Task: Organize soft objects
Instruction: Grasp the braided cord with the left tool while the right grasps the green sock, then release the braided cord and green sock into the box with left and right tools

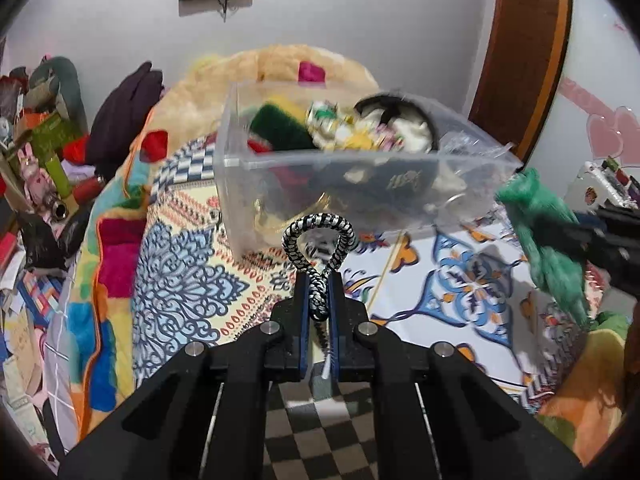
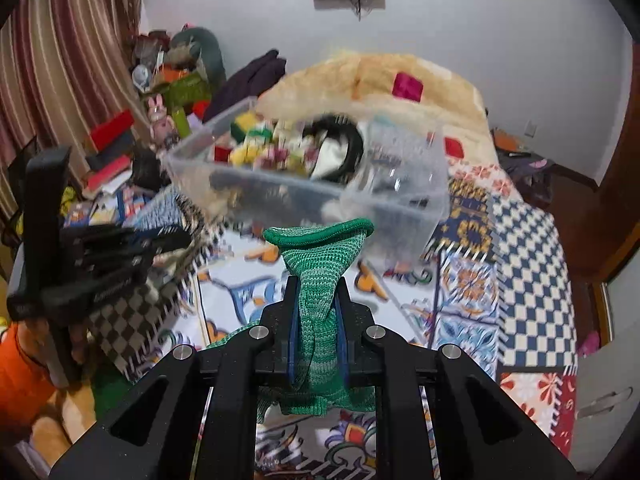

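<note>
A clear plastic bin (image 1: 472,168) with several soft items inside sits on the patterned bedspread; it also shows in the right wrist view (image 2: 400,208). My left gripper (image 1: 319,280) is shut on a black-and-white braided cord (image 1: 319,236) whose loop sticks out toward the bin. My right gripper (image 2: 318,292) is shut on a green knitted sock (image 2: 320,256), held just short of the bin's near wall. The sock (image 1: 548,232) and right gripper also show at the right edge of the left wrist view. The left gripper (image 2: 176,240) shows at the left of the right wrist view.
A beige fluffy blanket (image 1: 280,64) lies behind the bin. Clutter of boxes and toys (image 1: 36,160) is piled at the left of the bed. A dark garment (image 1: 124,112) lies by the wall. A checkered cloth (image 2: 132,320) hangs under the left gripper.
</note>
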`<state>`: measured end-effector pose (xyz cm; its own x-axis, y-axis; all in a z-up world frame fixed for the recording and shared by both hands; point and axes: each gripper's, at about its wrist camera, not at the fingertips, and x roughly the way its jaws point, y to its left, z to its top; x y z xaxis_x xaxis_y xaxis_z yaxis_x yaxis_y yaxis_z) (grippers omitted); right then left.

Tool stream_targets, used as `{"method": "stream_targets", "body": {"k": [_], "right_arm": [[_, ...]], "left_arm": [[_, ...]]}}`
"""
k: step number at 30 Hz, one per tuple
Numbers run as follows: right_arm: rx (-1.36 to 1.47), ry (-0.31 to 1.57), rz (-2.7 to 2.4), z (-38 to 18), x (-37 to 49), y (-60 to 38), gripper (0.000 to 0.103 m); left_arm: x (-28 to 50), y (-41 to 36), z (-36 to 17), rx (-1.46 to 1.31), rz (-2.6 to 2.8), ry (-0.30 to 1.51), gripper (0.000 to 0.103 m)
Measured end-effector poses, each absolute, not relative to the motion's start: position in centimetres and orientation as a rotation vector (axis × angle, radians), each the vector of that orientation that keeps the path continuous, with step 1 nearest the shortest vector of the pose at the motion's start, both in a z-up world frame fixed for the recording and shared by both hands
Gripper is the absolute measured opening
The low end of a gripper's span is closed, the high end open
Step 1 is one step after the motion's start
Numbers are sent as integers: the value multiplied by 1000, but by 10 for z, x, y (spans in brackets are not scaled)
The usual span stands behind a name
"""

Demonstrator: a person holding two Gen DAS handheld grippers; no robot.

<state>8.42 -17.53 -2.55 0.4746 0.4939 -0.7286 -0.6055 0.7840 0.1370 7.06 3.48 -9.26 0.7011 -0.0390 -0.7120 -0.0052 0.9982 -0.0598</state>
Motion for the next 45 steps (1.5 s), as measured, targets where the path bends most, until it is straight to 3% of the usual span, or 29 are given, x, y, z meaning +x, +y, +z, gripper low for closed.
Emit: {"method": "stream_targets", "body": {"k": [18,36,39,42,45], "right_arm": [[-46,620,592,34,138,-153,14],[-112,756,522,-16,176,-132,17],[-115,767,525,-14,175,-134,23],[-107,773,522,-12,175,-138,36],[-102,760,526,-8,172,-141,48]], "left_arm": [[92,31,-13,-61,-66,573,7],[156,28,-58,-34,-59,725,8],[156,27,-60,-30,-57,730,12],[155,29,-60,-47,-61,731,20],[149,31,-57,-63,-62,721,36]]}}
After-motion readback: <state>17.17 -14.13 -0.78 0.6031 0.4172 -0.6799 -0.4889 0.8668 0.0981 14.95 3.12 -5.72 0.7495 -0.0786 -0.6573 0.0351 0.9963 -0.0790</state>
